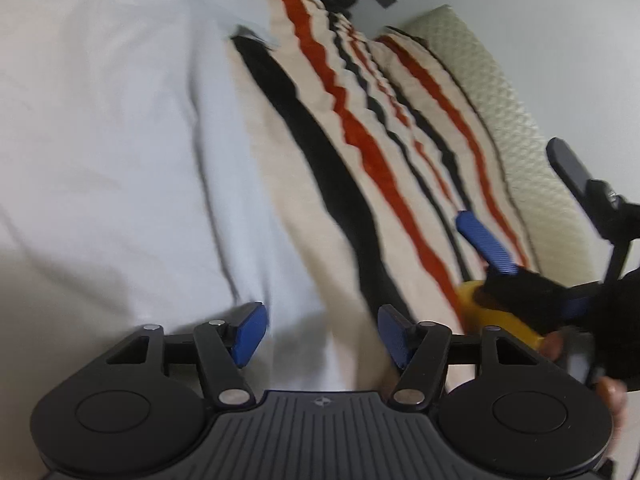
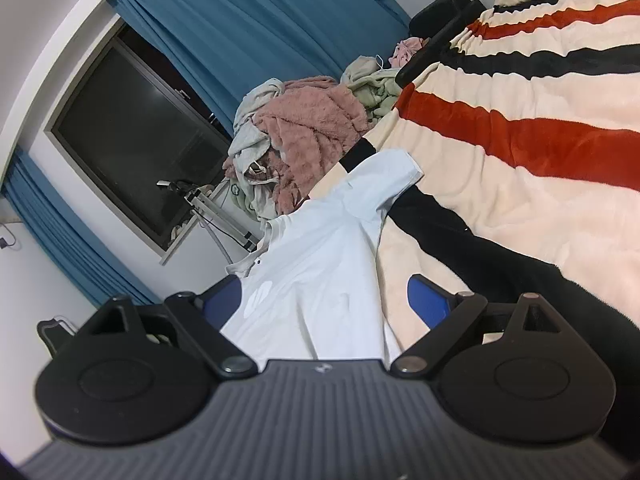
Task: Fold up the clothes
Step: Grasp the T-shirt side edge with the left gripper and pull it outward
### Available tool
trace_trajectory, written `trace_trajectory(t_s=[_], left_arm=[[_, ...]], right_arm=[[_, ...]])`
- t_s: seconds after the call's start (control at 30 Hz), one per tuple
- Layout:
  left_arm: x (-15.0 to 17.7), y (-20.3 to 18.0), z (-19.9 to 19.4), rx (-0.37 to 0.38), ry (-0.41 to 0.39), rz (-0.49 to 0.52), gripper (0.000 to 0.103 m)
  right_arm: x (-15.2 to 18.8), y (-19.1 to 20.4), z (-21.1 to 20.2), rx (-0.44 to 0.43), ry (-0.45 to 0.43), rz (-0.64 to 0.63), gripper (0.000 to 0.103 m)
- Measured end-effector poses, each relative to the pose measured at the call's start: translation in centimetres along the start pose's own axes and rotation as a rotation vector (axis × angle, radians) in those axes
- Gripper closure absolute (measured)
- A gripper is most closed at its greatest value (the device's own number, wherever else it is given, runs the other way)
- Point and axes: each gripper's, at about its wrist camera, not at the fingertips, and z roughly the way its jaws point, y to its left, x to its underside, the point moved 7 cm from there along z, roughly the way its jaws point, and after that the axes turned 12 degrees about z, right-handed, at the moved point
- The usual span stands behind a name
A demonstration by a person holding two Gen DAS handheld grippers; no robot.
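Item: pale blue polo shirt point(image 2: 316, 280), collar and button placket toward the window side, one short sleeve point(image 2: 384, 176) spread outward; lies flat on a striped fleece blanket point(image 2: 520, 136) covering the bed. Left gripper point(image 1: 320, 336): jaws apart, empty, poised low over the shirt body near its edge against the blanket. Right gripper point(image 2: 324, 304): jaws apart, shirt fabric lying between the blue pads but not pinched. No fold visible yet; task judged at its start. Adjacent: heap of unfolded laundry point(image 2: 300, 140) beyond the collar, blue curtain point(image 2: 248, 12), dark window point(image 2: 132, 136). Risks, as judgement: the pads may catch blanket pile along with the thin cloth, dragging the blanket into the fold; a shallow bite could slip mid-lift; unequal lifting between hands would skew the crease; the sleeve may flop out uncontrolled.
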Motion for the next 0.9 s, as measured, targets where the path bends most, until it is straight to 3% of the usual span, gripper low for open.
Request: trace_trajectory(t_s=[0.1, 0.4, 0.5, 0.57, 0.63, 0.9], left_arm=[[1.2, -0.3, -1.3, -0.061, -0.001, 0.031, 0.038], [5.6, -2.0, -4.8, -0.103, 0.001, 0.063, 0.046], [5.6, -3.3, -3.8, -0.105, 0.023, 0.139, 0.073], [5.2, -4.3, -2.4, -0.136, 0.037, 0.190, 0.076], [4.8, -5.2, -1.6, -0.149, 0.045, 0.221, 0.092], [2.9, -9.7, 1.4, -0.086, 0.007, 0.244, 0.096]], right_arm=[[-0.1, -0.1, -0.1, 0.000, -0.001, 0.002, 0.012], [0.1, -0.1, 0.1, -0.010, 0.020, 0.004, 0.011], [0.2, 0.1, -0.1, -0.015, 0.018, -0.003, 0.011], [0.3, 0.4, -0.2, -0.017, 0.011, -0.020, 0.011], [0.2, 0.6, -0.5, -0.017, 0.001, -0.034, 0.011], [-1.1, 1.8, -2.9, -0.077, -0.100, -0.067, 0.011]])
